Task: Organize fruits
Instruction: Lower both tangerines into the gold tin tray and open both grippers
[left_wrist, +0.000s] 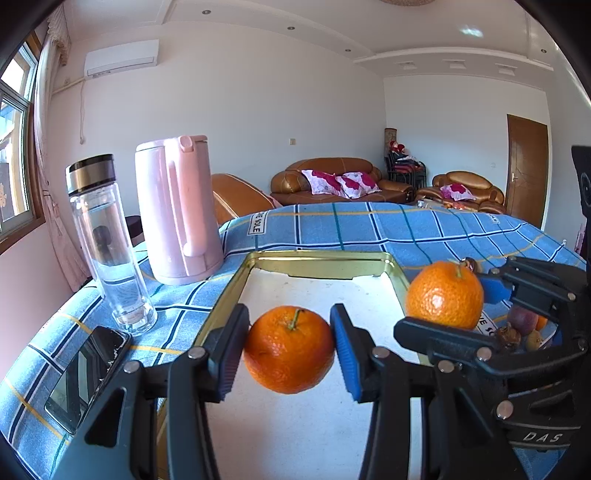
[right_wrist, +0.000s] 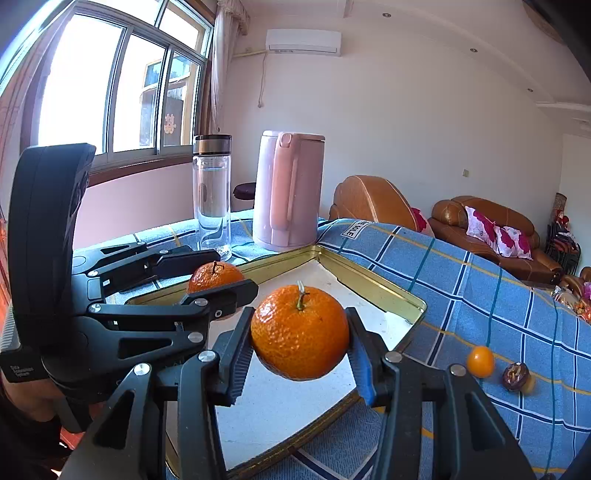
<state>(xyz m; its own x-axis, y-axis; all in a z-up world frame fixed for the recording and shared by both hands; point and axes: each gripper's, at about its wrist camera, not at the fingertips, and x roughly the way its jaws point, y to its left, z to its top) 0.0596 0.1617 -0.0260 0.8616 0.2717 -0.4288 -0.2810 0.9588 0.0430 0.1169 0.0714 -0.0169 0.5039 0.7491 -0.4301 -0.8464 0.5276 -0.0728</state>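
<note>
My left gripper (left_wrist: 290, 349) is shut on an orange mandarin (left_wrist: 289, 350) and holds it above the white floor of a gold-rimmed metal tray (left_wrist: 317, 256). My right gripper (right_wrist: 300, 345) is shut on a second mandarin (right_wrist: 300, 338) over the same tray (right_wrist: 373, 286). In the left wrist view the right gripper (left_wrist: 445, 295) and its mandarin (left_wrist: 444, 295) hang at the tray's right rim. In the right wrist view the left gripper (right_wrist: 218, 278) and its mandarin (right_wrist: 214, 277) are at the tray's left side.
A pink kettle (left_wrist: 177, 210) and a clear bottle (left_wrist: 107, 243) stand left of the tray on the blue checked cloth (left_wrist: 424, 229). A phone (left_wrist: 85, 376) lies near the left edge. A kumquat (right_wrist: 480, 361) and a dark passion fruit (right_wrist: 515, 376) lie right of the tray.
</note>
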